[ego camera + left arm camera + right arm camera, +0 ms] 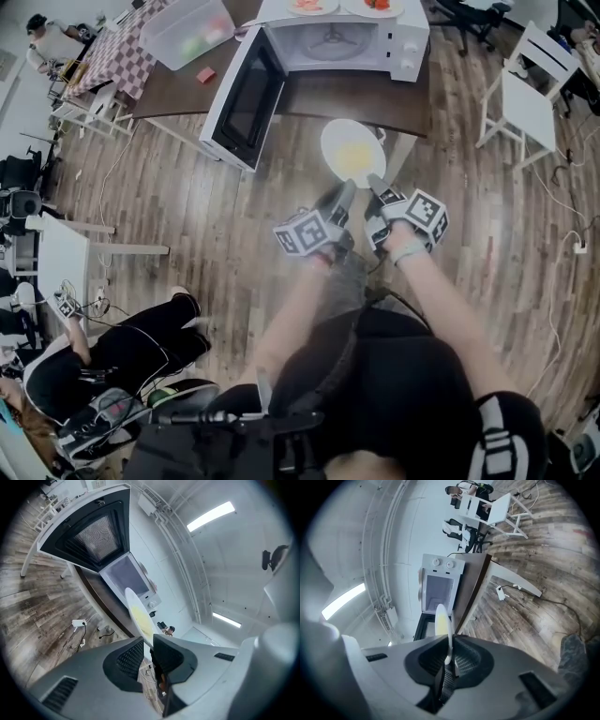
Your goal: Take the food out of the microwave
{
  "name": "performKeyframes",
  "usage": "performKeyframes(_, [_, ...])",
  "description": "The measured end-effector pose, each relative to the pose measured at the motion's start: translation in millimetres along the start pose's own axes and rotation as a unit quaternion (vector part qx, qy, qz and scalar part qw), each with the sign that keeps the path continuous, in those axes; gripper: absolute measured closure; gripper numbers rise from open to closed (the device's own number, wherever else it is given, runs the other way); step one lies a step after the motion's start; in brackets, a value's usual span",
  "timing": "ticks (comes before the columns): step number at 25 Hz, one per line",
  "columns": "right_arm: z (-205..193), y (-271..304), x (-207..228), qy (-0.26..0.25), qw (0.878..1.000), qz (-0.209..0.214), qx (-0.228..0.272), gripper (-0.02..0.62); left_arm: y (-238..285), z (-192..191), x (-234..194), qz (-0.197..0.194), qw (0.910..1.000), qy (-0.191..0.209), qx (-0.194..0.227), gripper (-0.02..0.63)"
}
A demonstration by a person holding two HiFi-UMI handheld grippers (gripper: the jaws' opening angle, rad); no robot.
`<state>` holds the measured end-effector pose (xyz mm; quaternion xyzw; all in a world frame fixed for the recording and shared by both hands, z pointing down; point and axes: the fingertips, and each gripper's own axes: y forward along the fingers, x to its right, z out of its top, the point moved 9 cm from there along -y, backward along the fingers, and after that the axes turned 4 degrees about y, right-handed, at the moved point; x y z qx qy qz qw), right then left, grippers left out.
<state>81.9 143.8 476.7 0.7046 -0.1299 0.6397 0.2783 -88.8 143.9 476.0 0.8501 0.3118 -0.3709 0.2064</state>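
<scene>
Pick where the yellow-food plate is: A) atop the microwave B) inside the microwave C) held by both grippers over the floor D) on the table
C: the left gripper and right gripper each clamp the rim of the plate over the floor, outside the open microwave.

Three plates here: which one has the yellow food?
The plate gripped by the left gripper and right gripper, before the open microwave. The other plates atop it hold reddish food.

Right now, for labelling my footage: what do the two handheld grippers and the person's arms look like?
The left gripper and right gripper are both grey moulded plastic with black textured pads. Each carries a white cube printed with black square markers. The forearms are bare, without sleeves.
</scene>
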Motion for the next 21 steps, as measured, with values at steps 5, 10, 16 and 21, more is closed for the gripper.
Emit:
performKeyframes(5, [-5.3, -14.1, 3.0, 0.005, 1.000, -0.001, 0.004, 0.565, -6.9, -10.1, 7.0, -0.006, 1.0000, -0.001, -0.002, 0.541])
performKeyframes(10, [-9.4, -26.4, 8.1, 0.012, 1.000, 0.001, 0.007, 0.565, -14.1, -21.3, 11.6, -0.001, 1.0000, -0.004, -0.006, 0.541])
performKeyframes(16, [-19.2, -41.0, 9.2, 0.015, 1.000, -0.001, 0.007, 0.565, -26.0, -29.9, 24.4, -0.009, 0.9999, -0.013, -0.003, 0.541])
performKeyframes(21, [-25.6, -53.6, 13.0, 0.021, 1.000, -0.002, 0.007, 0.565, -35.2, -40.4, 30.7, -0.006, 0.9998, -0.018, -0.001, 0.541])
